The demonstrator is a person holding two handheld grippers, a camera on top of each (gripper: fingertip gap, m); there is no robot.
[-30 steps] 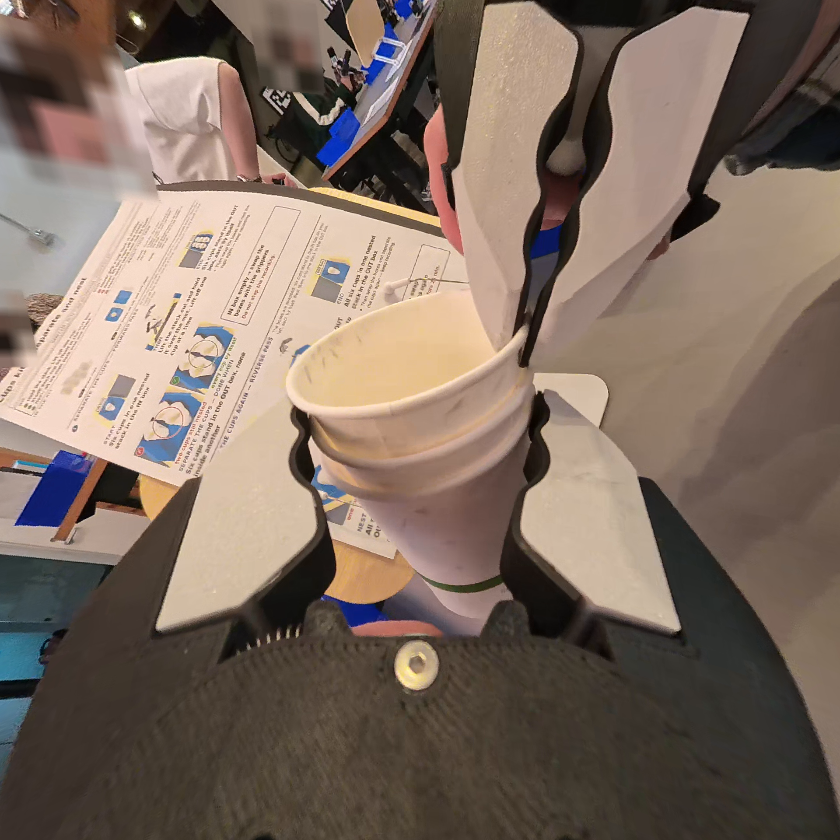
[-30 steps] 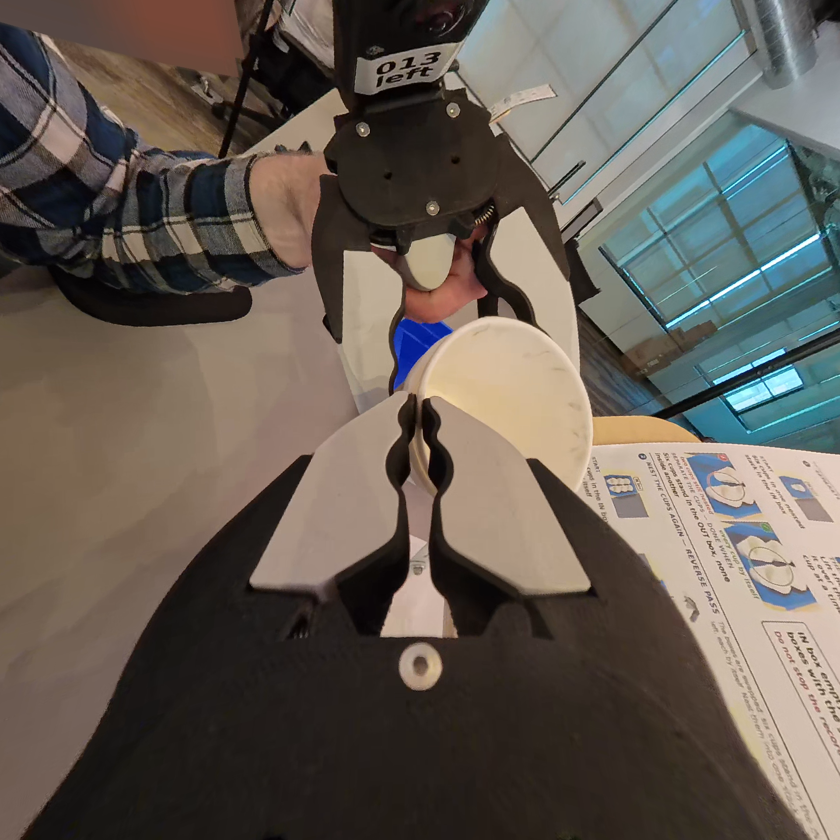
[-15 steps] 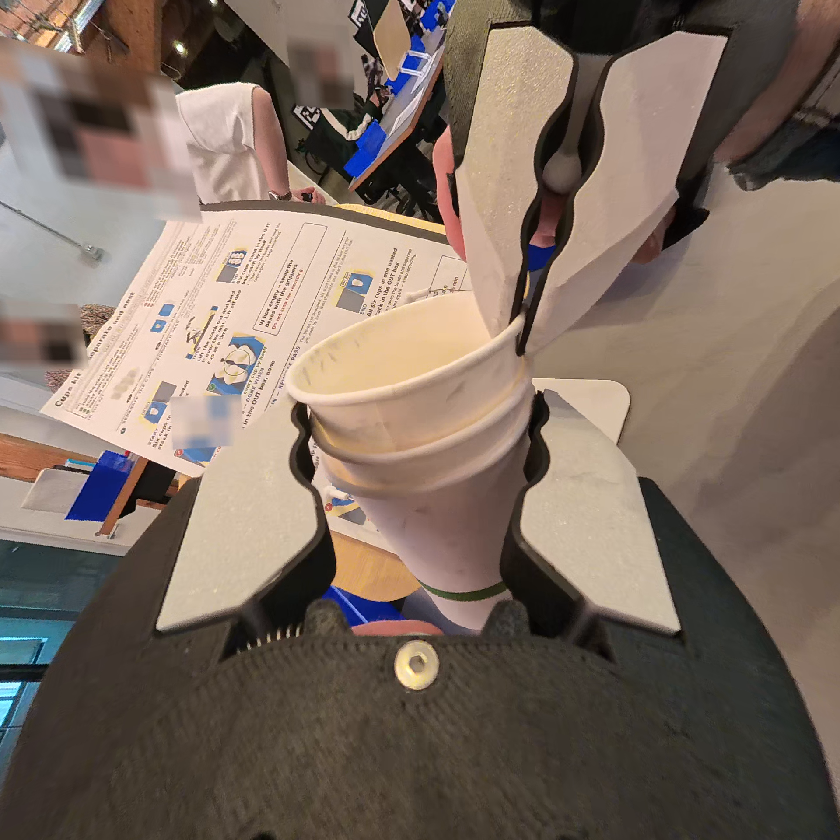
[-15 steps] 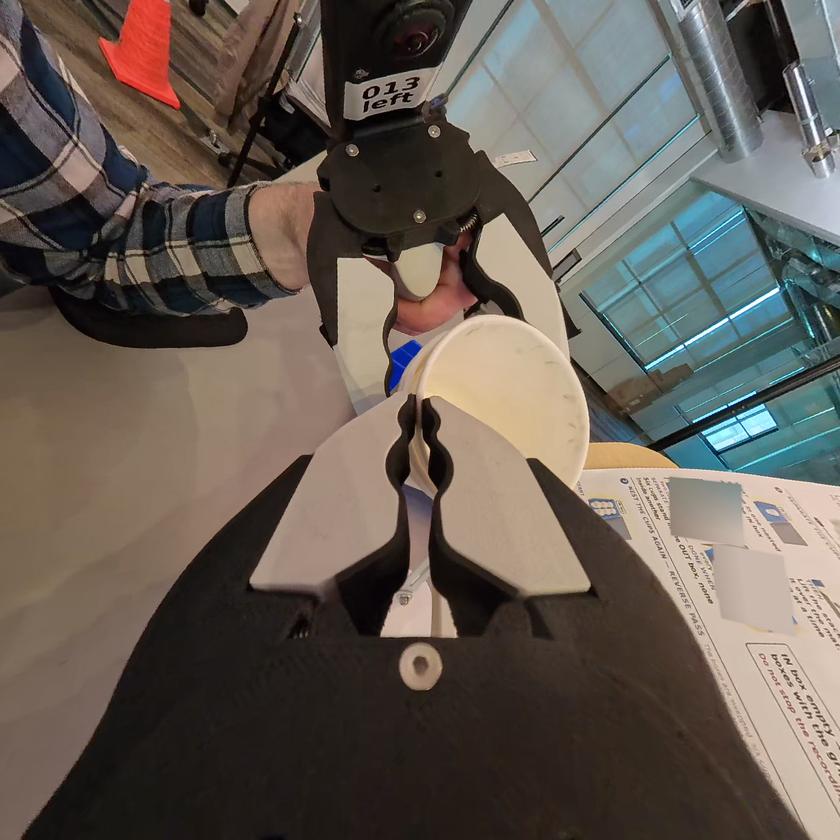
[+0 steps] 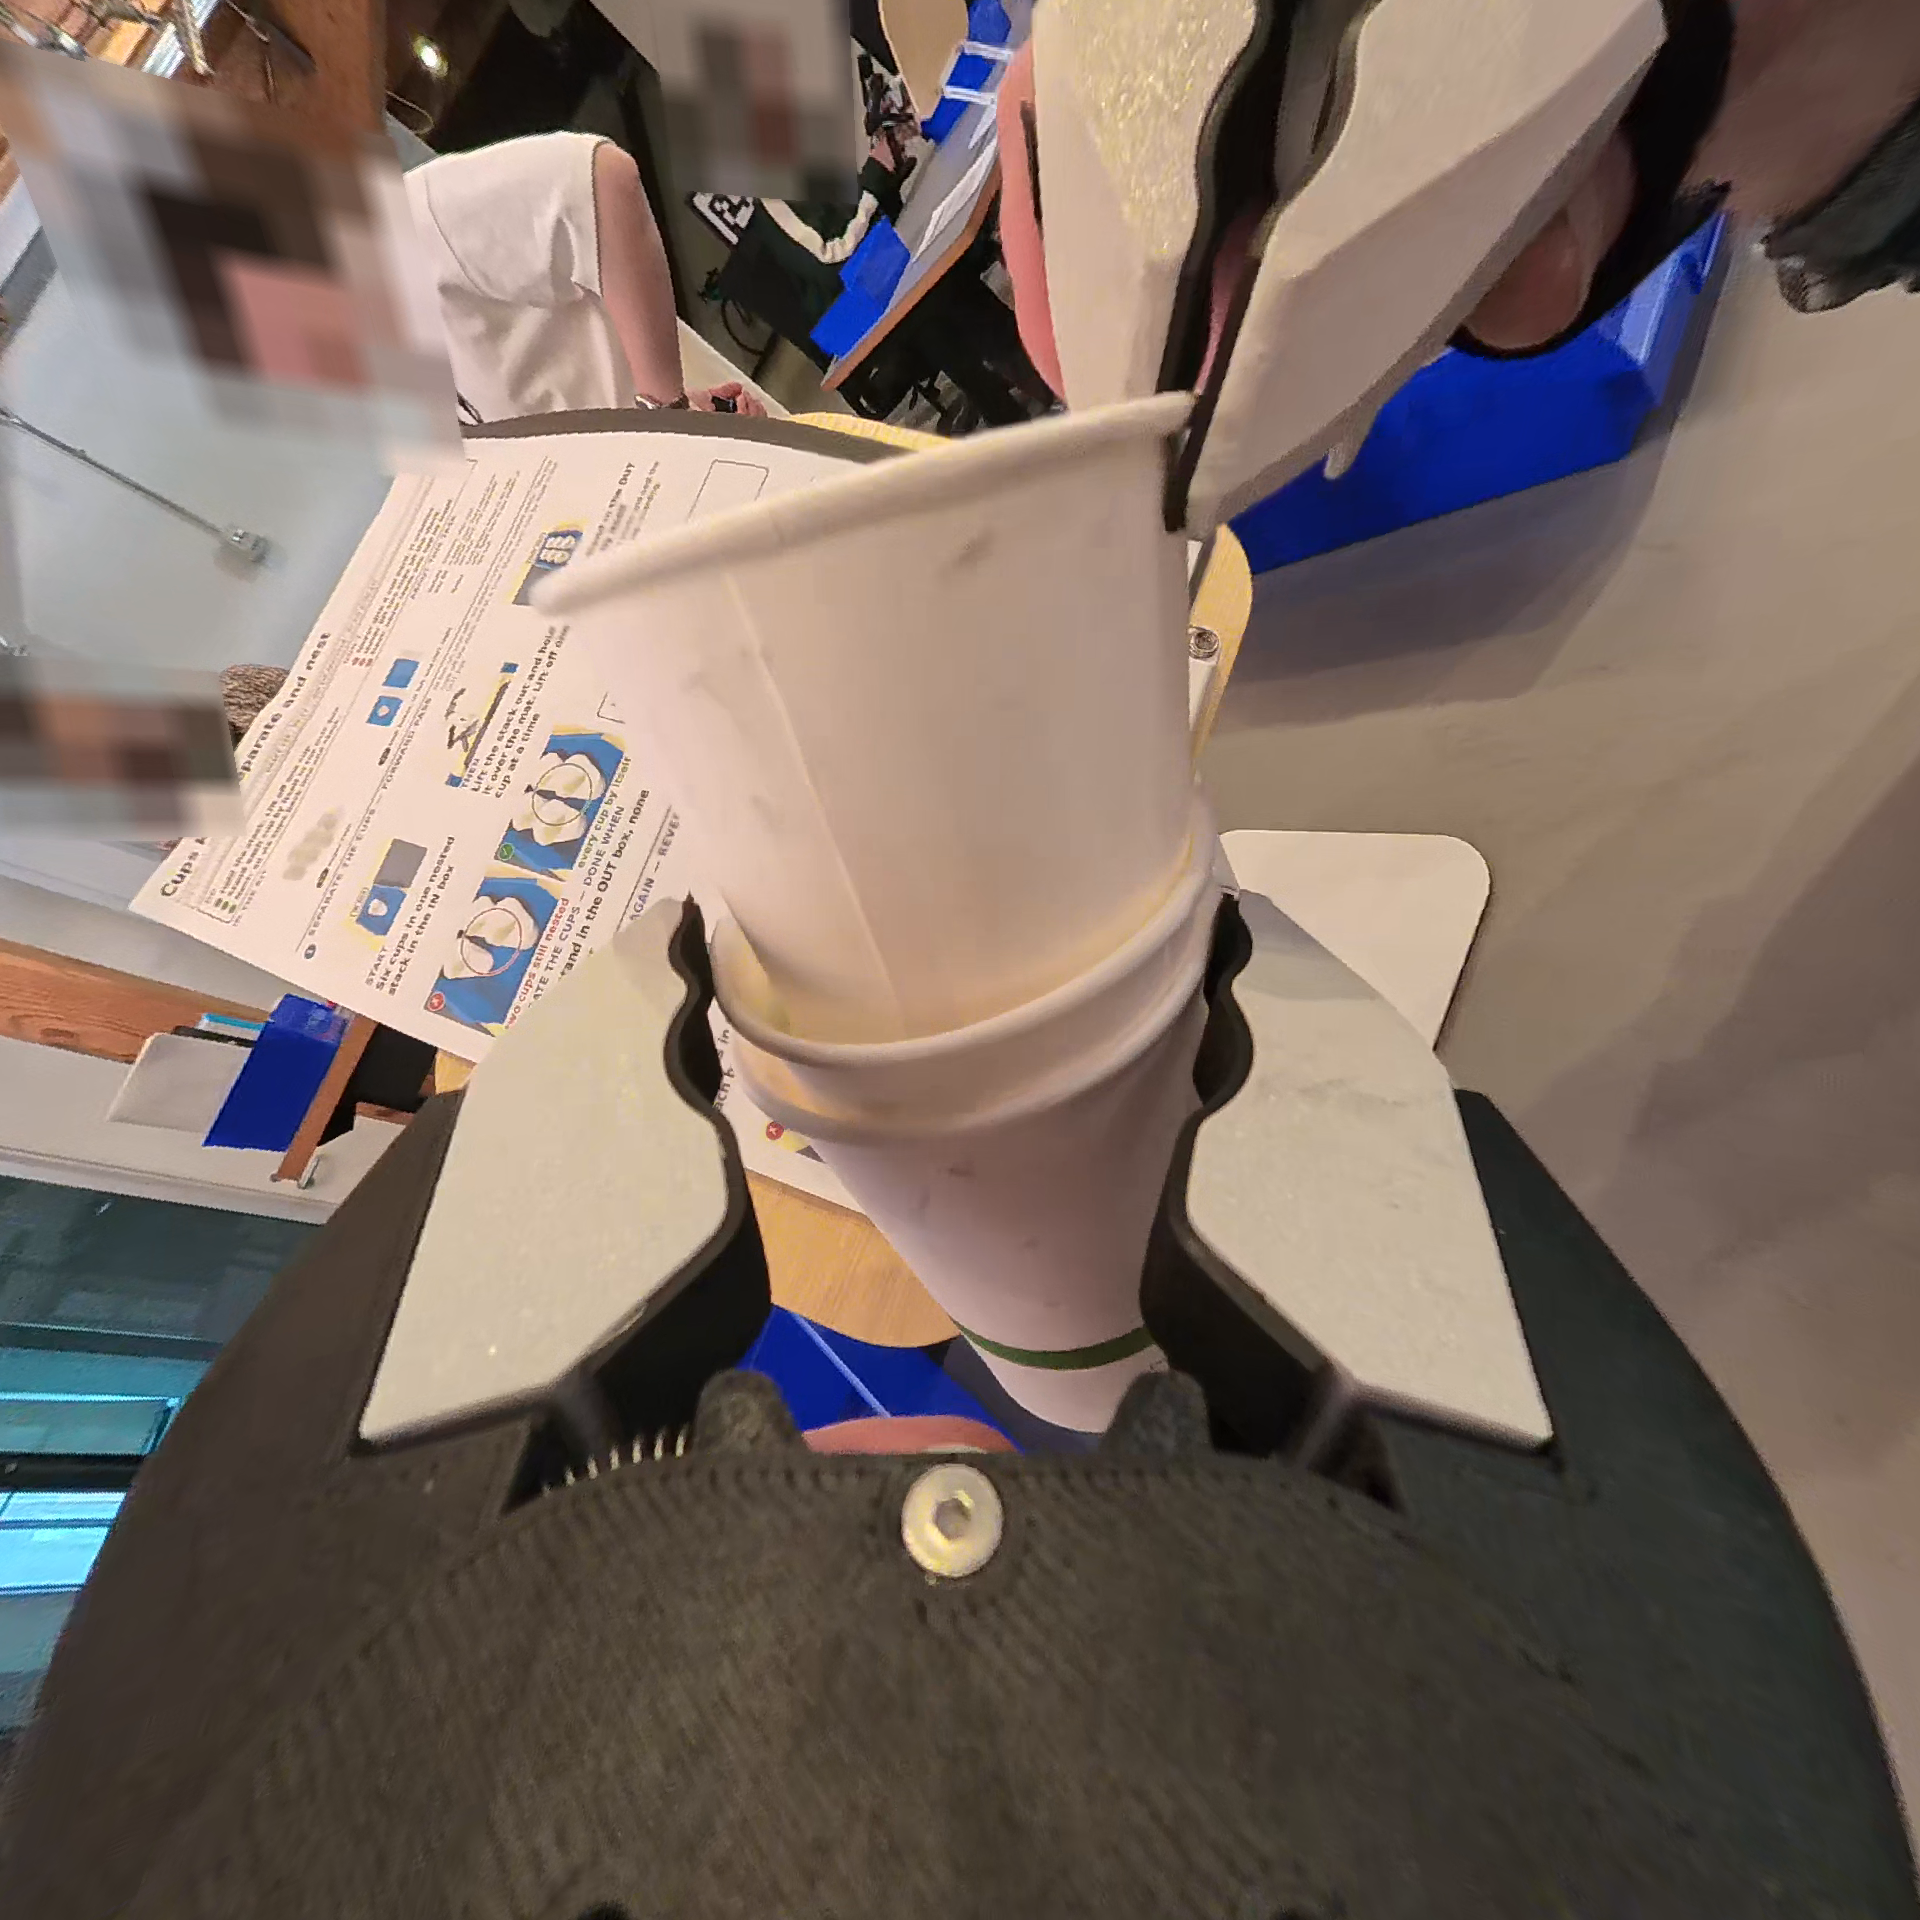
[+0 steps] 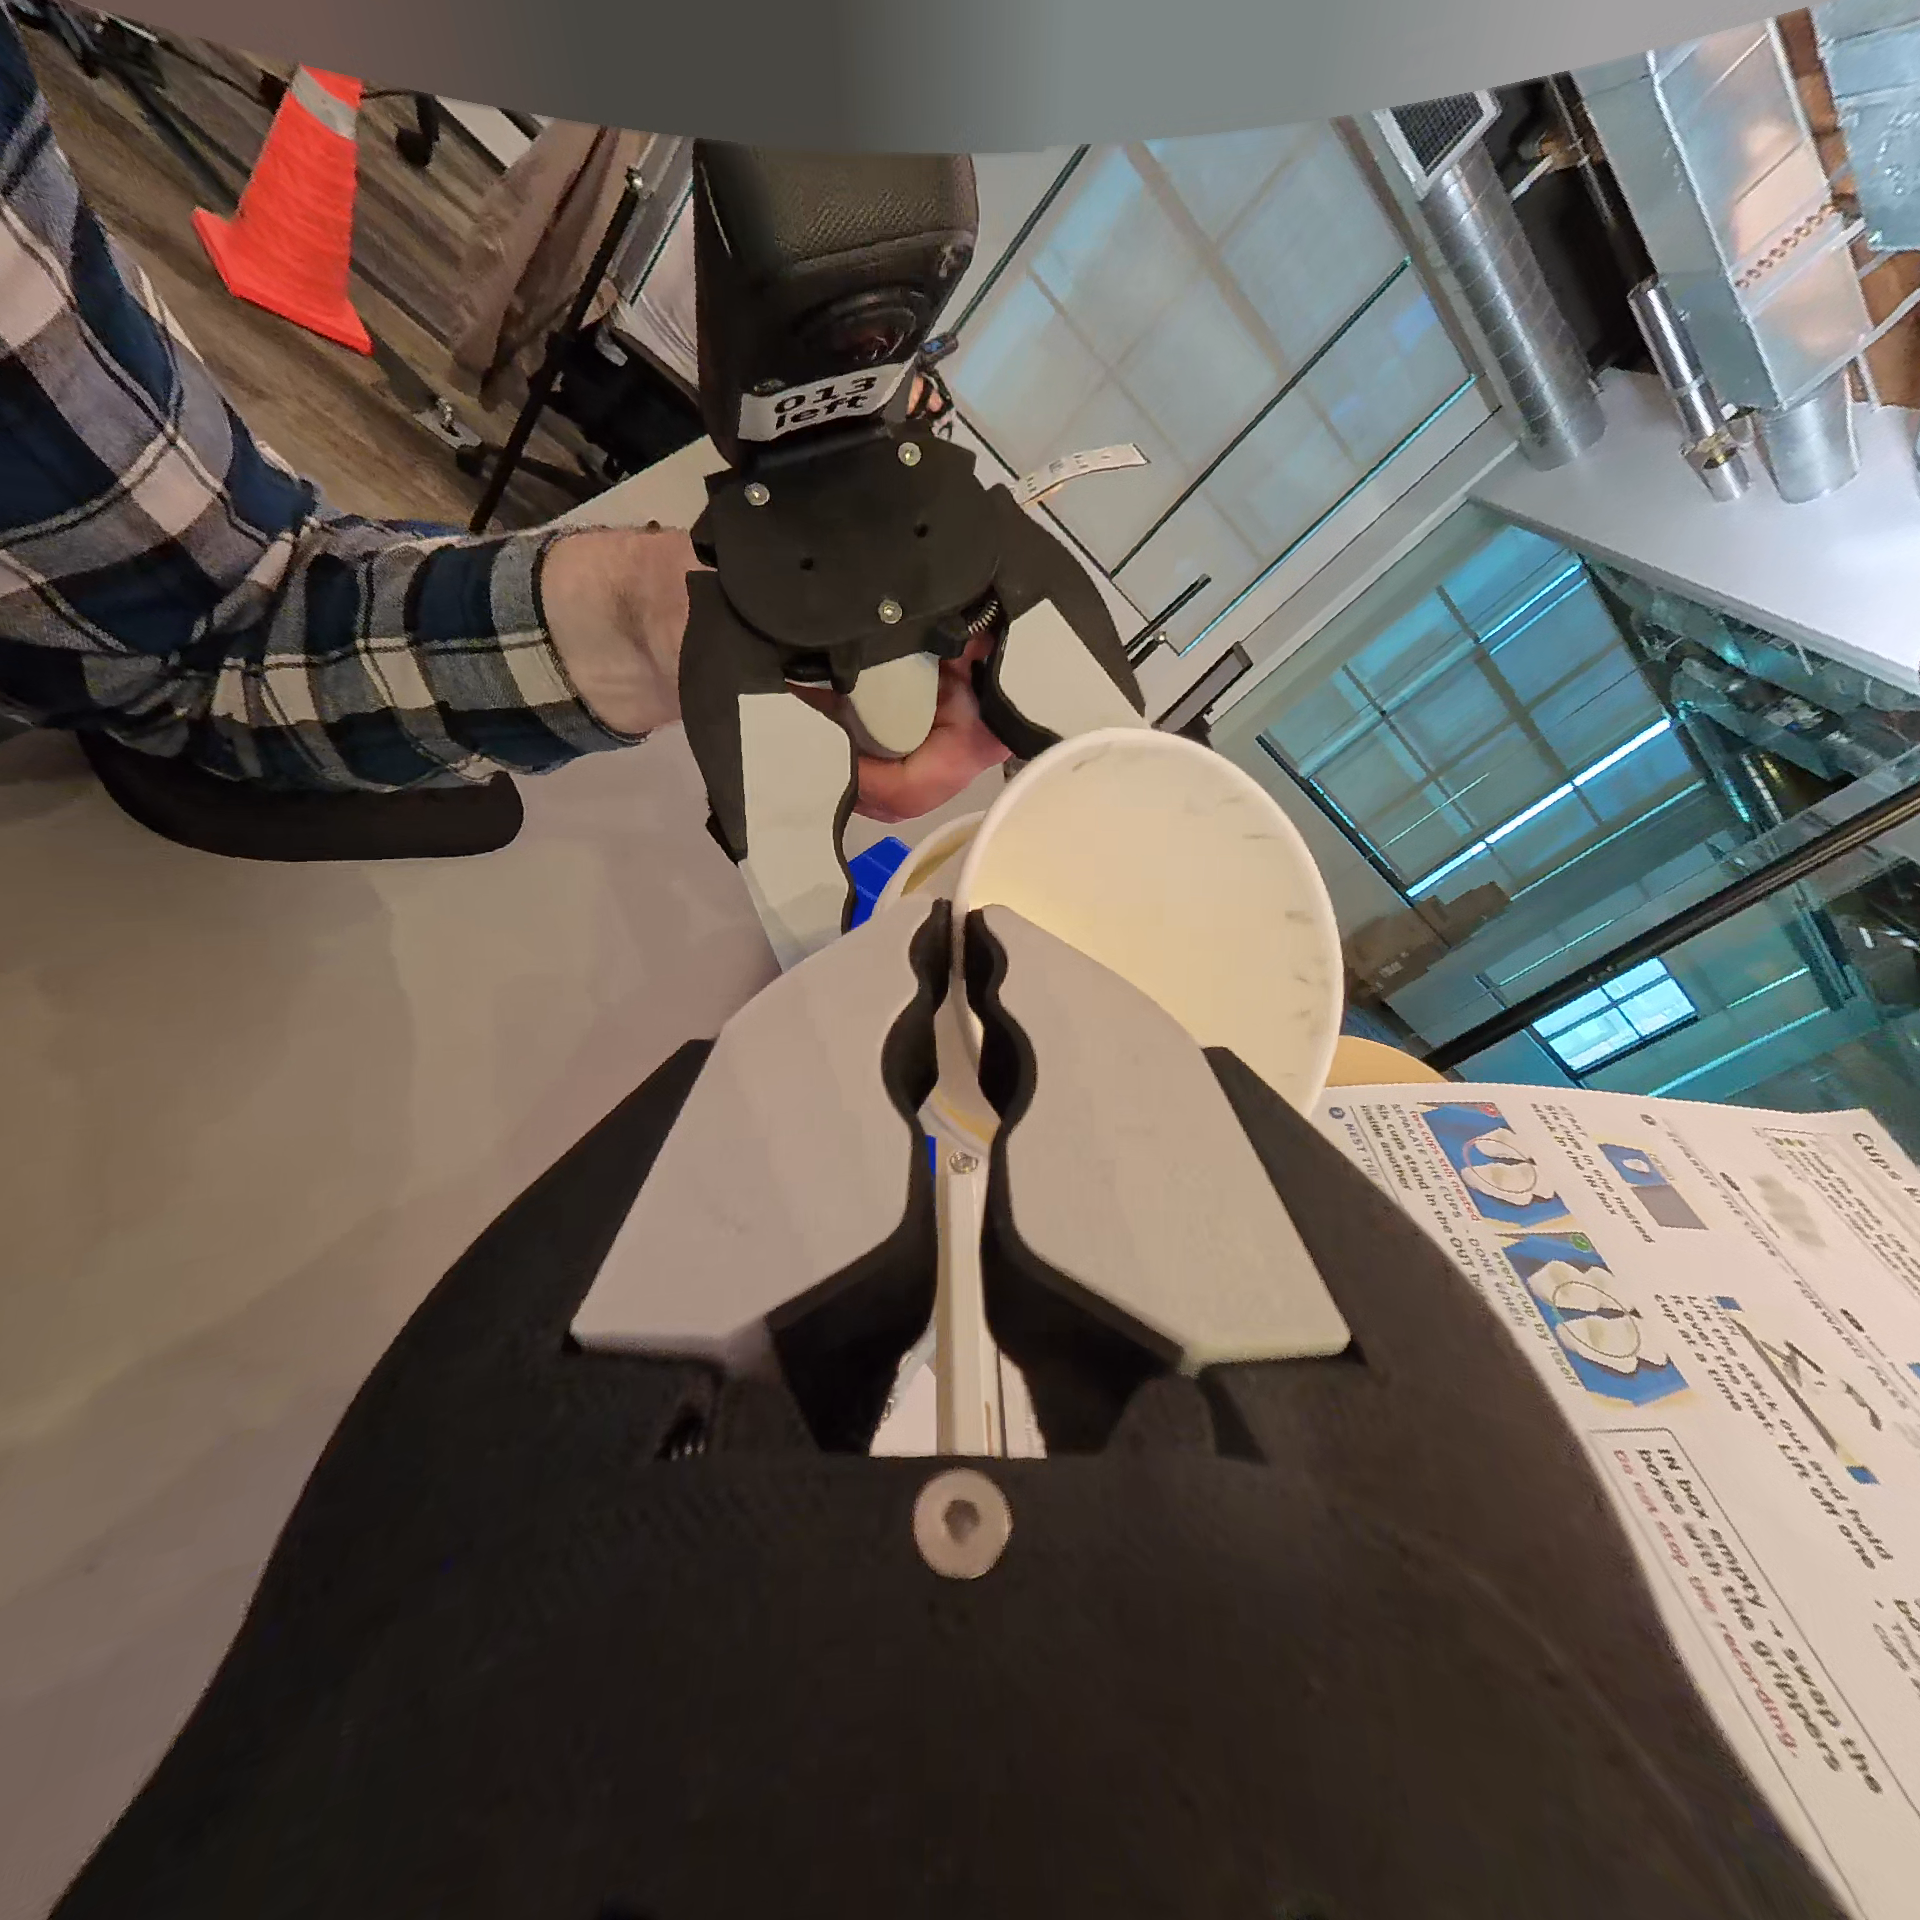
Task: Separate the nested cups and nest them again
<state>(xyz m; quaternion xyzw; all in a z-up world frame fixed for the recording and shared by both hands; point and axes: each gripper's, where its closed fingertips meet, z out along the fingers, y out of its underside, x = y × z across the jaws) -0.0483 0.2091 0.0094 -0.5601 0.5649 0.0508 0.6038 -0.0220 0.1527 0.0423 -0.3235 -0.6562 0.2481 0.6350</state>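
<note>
In the middle of the left wrist view my left gripper (image 5: 956,997) has its jaws wide around the remaining stack (image 5: 997,1174); whether they press it I cannot tell. My right gripper (image 6: 954,920) pinches the rim of the top cup (image 5: 935,727), now half out. These paper cups are light, thin, easily crushed; I grip rims. The instruction sheet (image 5: 436,748) at left and the left gripper's label carry print.

An open-plan office or lab space: glass partition walls (image 6: 1351,436), exposed silver ducts (image 6: 1496,281), an orange traffic cone (image 6: 296,208) on wood flooring and an instruction sheet (image 5: 436,748) on a table
</note>
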